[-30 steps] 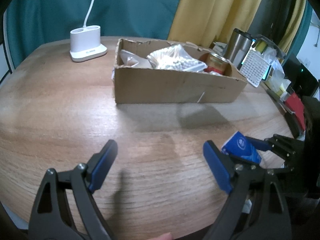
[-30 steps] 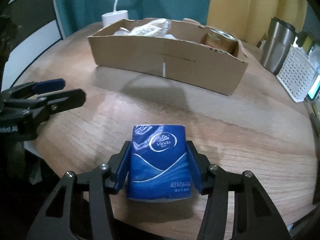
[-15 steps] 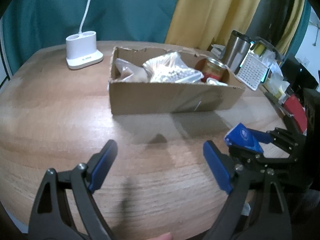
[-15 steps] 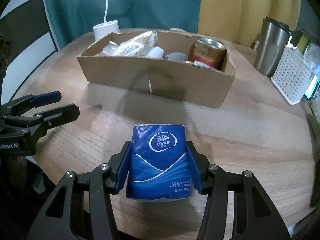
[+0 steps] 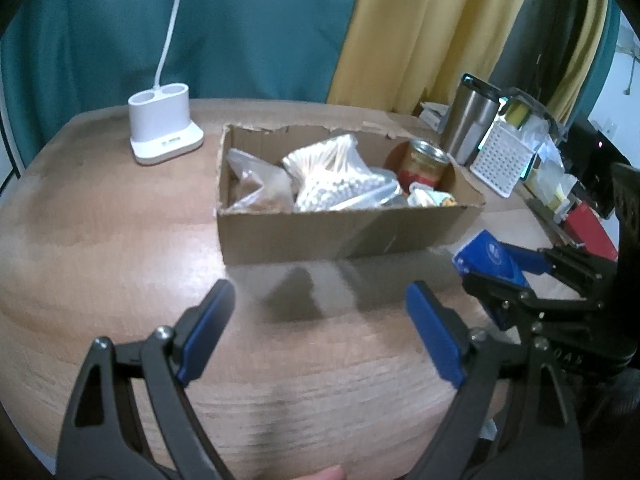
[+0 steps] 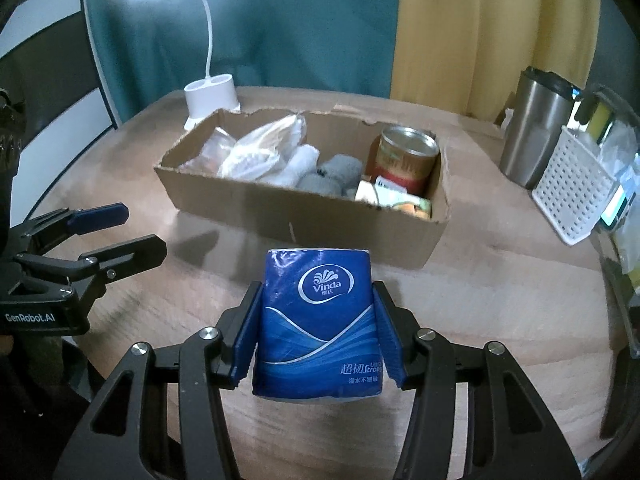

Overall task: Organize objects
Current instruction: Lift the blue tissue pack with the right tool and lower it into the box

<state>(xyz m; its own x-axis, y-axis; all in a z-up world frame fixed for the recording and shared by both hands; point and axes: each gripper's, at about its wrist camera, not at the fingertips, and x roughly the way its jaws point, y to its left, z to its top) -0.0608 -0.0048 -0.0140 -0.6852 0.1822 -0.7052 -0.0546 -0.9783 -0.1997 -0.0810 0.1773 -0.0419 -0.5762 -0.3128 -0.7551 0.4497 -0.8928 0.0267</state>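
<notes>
Our right gripper (image 6: pixel 316 330) clamps a blue tissue pack (image 6: pixel 318 320) by its two sides, held above the wooden table (image 6: pixel 500 280) just short of the cardboard box's (image 6: pixel 304 216) near wall. Our left gripper (image 5: pixel 318 332) hangs beside it, jaws wide and empty. The box sits mid-table, crowded with bags (image 6: pixel 264 146), rolled cloths and a tin can (image 6: pixel 406 158). To finish well, we judge we should carry the pack clear over the near wall, aim for the shallow gap among the cloths, lower gently, then release.
</notes>
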